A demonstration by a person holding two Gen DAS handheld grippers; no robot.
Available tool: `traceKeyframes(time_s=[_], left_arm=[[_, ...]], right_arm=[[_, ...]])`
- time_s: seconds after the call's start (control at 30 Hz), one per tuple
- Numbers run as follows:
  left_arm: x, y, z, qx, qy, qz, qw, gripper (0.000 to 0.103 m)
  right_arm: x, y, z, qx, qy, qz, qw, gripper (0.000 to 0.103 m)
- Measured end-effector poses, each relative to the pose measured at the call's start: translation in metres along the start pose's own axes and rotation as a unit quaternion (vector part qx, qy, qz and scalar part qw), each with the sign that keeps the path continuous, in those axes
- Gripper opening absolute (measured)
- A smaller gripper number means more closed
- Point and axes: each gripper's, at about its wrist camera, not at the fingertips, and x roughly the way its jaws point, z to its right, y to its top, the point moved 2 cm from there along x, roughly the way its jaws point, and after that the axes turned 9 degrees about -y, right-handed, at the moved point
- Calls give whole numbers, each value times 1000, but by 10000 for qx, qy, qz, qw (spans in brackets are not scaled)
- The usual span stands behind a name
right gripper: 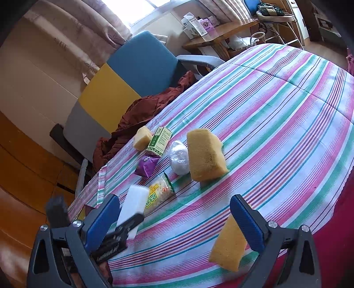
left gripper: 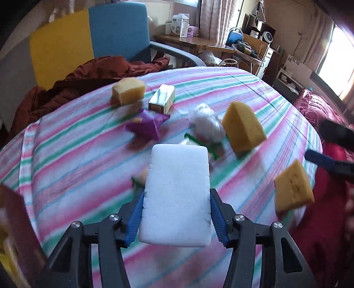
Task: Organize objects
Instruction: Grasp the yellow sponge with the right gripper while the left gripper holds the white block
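Left wrist view: left claw (left gripper: 177,212) clenched on the white sponge block (left gripper: 177,195), above the striped bedspread (left gripper: 73,168). Soft block, gripped near one end; it may squirm loose or brush the snack packet (right gripper: 160,191). Right claw (right gripper: 174,219) released, empty.

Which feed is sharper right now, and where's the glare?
Left wrist view: motion-smeared, the yellow sponges and purple packet soft, window blown out. Right wrist view: crisp, print on the green box visible, glare only at the top window.
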Motion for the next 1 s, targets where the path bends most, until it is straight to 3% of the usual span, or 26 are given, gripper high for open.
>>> traceKeyframes(time_s=[0.23, 0.3, 0.4, 0.57, 0.77, 0.87, 0.9, 0.93, 1.0], left_arm=[[-3, -66, -1, -126, 240, -255, 9993, 57], [-4, -73, 2, 45, 308, -102, 9995, 57], [-4, -75, 3, 74, 302, -98, 9995, 57], [-6, -79, 3, 142, 286, -4, 9995, 57], [-7, -79, -1, 81, 173, 48, 9998, 58], [-7, -80, -1, 121, 178, 87, 9997, 58], [-7, -81, -1, 130, 176, 100, 9997, 58], [-7, -81, -1, 130, 164, 112, 9997, 58], [-8, -81, -2, 96, 119, 125, 9998, 57]], right_arm=[[3, 0, 0, -36, -60, -96, 9999, 102], [4, 0, -1, -80, -201, -181, 9996, 102], [9, 2, -9, -507, -738, -476, 9948, 102], [7, 5, -14, -1431, -1616, -792, 9732, 95], [26, -10, -11, -1945, -2074, -1566, 9458, 80], [41, -25, -9, -2109, -2143, -2009, 9323, 65], [46, -31, -10, -2206, -2208, -2132, 9258, 50], [49, -35, -11, -2337, -2289, -2173, 9197, 45], [45, -36, -15, -2430, -2297, -2034, 9202, 44]])
